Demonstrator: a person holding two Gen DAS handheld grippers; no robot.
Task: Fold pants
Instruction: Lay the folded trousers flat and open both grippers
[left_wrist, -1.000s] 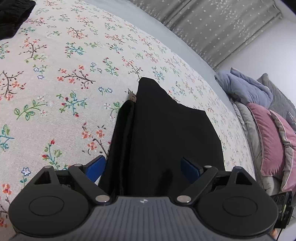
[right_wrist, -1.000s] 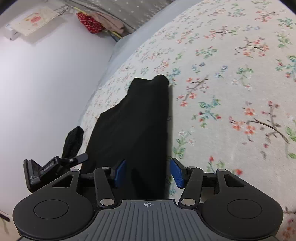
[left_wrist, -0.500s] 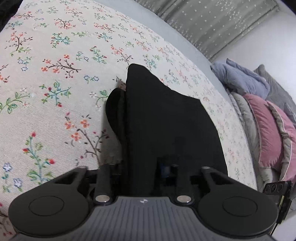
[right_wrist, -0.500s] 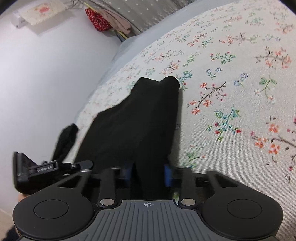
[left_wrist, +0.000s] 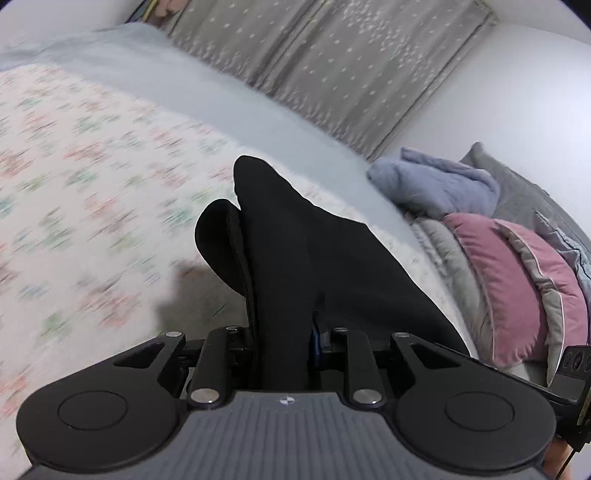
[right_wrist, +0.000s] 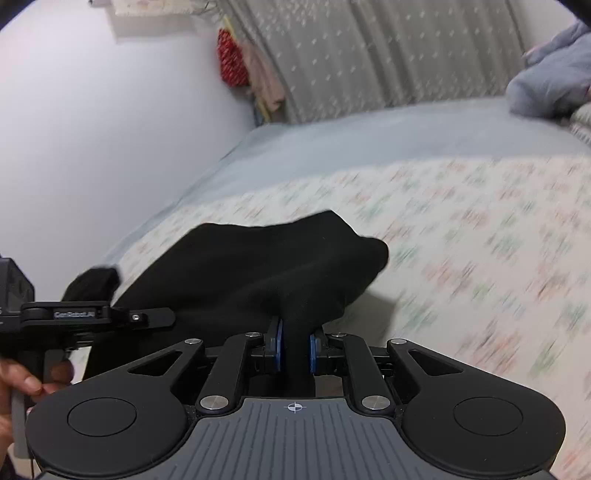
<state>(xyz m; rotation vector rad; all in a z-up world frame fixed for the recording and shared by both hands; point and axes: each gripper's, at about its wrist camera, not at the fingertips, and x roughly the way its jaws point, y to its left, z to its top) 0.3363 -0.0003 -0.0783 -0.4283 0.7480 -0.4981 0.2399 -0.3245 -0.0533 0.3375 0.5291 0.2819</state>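
The black pants (left_wrist: 317, 258) hang folded from both grippers above the floral bedspread (left_wrist: 74, 221). My left gripper (left_wrist: 282, 341) is shut on the near edge of the pants, and the cloth hides most of its blue pads. In the right wrist view the pants (right_wrist: 258, 273) stretch out to the left toward the other gripper (right_wrist: 92, 317). My right gripper (right_wrist: 294, 349) is shut on the pants, with a bunch of black cloth pinched between its blue pads (right_wrist: 277, 347).
Pink (left_wrist: 509, 288), grey and blue pillows (left_wrist: 436, 184) are piled at the right end of the bed. A grey curtain (left_wrist: 332, 62) and white wall stand behind. A small dark garment (right_wrist: 92, 284) lies at the left bed edge. Red cloth (right_wrist: 231, 59) hangs on the wall.
Both grippers have closed on the near edge of the pants and lifted it off the bed. The views tilt up toward the curtain, and the bedspread is blurred with motion.
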